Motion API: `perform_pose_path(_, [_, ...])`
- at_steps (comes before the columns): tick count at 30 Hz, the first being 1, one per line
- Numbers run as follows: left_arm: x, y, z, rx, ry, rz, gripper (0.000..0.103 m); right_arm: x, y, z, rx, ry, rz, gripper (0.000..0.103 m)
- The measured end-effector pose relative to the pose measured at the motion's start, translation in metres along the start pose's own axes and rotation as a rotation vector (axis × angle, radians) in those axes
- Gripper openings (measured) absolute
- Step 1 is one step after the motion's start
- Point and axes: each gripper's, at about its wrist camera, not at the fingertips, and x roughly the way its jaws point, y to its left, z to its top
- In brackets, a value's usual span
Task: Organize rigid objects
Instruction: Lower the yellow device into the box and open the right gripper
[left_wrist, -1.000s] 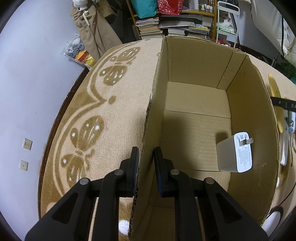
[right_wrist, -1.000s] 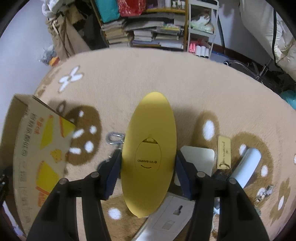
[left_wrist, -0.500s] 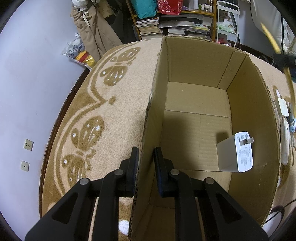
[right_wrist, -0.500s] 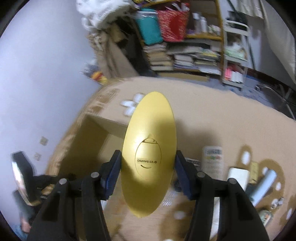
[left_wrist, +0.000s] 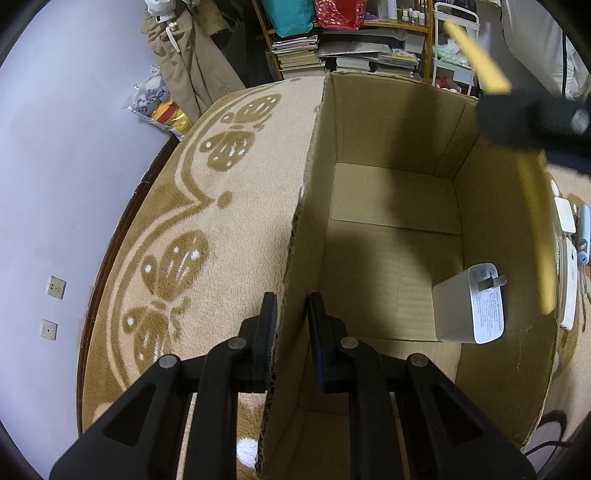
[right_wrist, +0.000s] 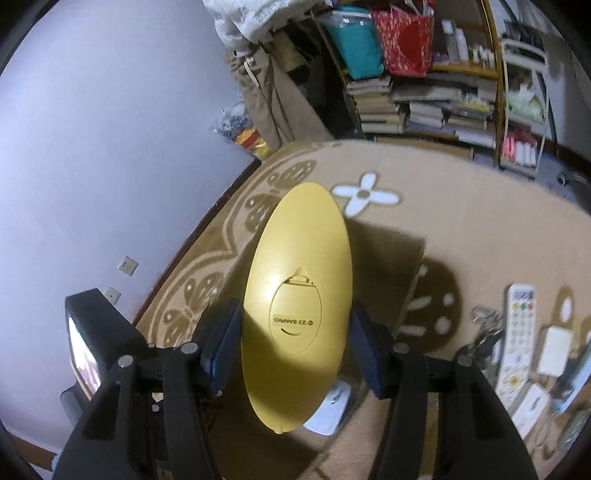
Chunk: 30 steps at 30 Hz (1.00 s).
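A: Right wrist view has the yellow oval object dead centre, clamped across its narrow width by the right gripper. Its long axis runs away from the fingers, the far tip up and the near tip hanging below them.

B: And where does it sit against the cardboard box?

A: Over it. In the left wrist view the yellow piece shows blurred above the box's far right corner, with its shadow on the far wall inside. A white charger already lies on the box floor at the near right.

B: So the drop turns on what?

A: My guess: the object is long, so it should go in along the box's length, landing in the bare far half, clear of the charger.

B: The other hand?

A: The left gripper has its fingers together on the box's left wall, one pad outside, one inside. The right hand alone carries the piece.

B: What waits outside?

A: On the rug to the right, a white remote, keys and small white boxes.
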Motion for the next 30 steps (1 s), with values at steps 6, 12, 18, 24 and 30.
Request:
perform_pose_path(6, [0.000,0.000,0.000,0.000,0.000,0.000,0.016,0.021,-0.006,-0.012,0.032,0.044,-0.021,0.061])
perform_pose_path(12, [-0.002,-0.001,0.001,-0.005,-0.002,0.002,0.016,0.023,-0.001,-0.013,0.025,0.028,-0.049,0.062])
perform_pose_path(18, [-0.003,-0.001,0.000,-0.012,0.000,-0.001,0.016,0.022,0.001,-0.014,0.000,0.034,-0.064,0.062])
perform_pose_path(24, [-0.003,0.000,0.000,-0.028,-0.004,-0.009,0.016,0.018,0.005,-0.016,-0.051,0.029,-0.102,0.062])
perform_pose_path(30, [-0.004,0.000,0.000,-0.030,-0.003,-0.005,0.016,0.001,0.001,-0.014,-0.048,-0.003,-0.107,0.062])
